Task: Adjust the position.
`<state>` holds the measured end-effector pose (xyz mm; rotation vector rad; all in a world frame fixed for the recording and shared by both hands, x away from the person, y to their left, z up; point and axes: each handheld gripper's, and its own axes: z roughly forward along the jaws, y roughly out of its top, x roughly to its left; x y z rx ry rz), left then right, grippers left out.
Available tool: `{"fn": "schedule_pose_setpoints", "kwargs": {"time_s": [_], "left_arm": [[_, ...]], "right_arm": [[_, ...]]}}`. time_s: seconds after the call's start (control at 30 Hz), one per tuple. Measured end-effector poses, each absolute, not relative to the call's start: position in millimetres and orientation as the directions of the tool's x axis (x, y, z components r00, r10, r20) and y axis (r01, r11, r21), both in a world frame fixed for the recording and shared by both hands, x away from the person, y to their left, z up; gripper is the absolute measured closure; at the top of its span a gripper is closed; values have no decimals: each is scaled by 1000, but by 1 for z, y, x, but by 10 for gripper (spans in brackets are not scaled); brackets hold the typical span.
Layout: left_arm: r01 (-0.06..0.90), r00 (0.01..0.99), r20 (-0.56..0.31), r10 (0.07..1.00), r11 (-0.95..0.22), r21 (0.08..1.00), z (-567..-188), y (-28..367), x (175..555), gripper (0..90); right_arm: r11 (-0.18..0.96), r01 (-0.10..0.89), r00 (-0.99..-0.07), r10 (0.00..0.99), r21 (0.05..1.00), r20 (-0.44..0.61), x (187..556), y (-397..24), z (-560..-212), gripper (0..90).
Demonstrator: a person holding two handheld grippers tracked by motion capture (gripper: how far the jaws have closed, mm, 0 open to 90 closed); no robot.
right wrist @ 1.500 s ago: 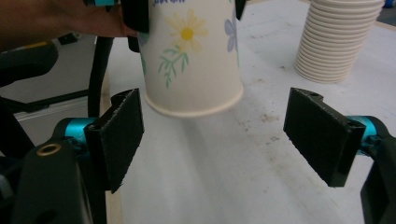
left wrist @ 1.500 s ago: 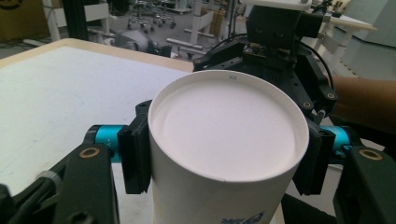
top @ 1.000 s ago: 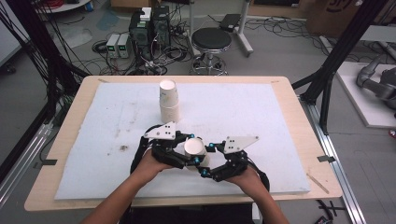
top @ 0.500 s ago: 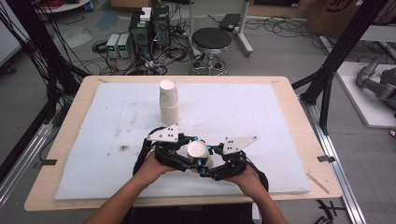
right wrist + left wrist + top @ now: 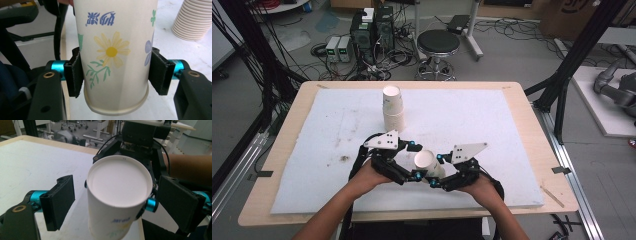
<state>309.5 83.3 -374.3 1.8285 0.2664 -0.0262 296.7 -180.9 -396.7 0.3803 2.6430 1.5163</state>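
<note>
One paper cup (image 5: 113,50) pinched by right tool (image 5: 115,75); left tool (image 5: 120,205) just spread; one cup stack (image 5: 393,107) behind.

Tabletop (image 5: 532,125): light wood, rectangular. White mat (image 5: 472,120) laid flat on it, covering most of surface, wood margin visible all round. Dark stains on mat at 8 o'clock. Stack of paper cups (image 5: 393,107) upright on mat at 11 o'clock.
</note>
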Motion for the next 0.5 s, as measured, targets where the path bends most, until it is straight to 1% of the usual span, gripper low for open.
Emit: {"fn": "schedule_pose_setpoints", "kwargs": {"time_s": [0.23, 0.5], "left_arm": [[207, 969, -154, 191, -297, 932, -368, 94, 312, 151], [225, 968, -163, 193, -370, 901, -367, 97, 313, 152]], "right_arm": [[555, 171, -970, 238, 814, 41, 301, -179, -392, 373], [640, 130, -983, 184, 757, 13, 305, -165, -384, 368]]}}
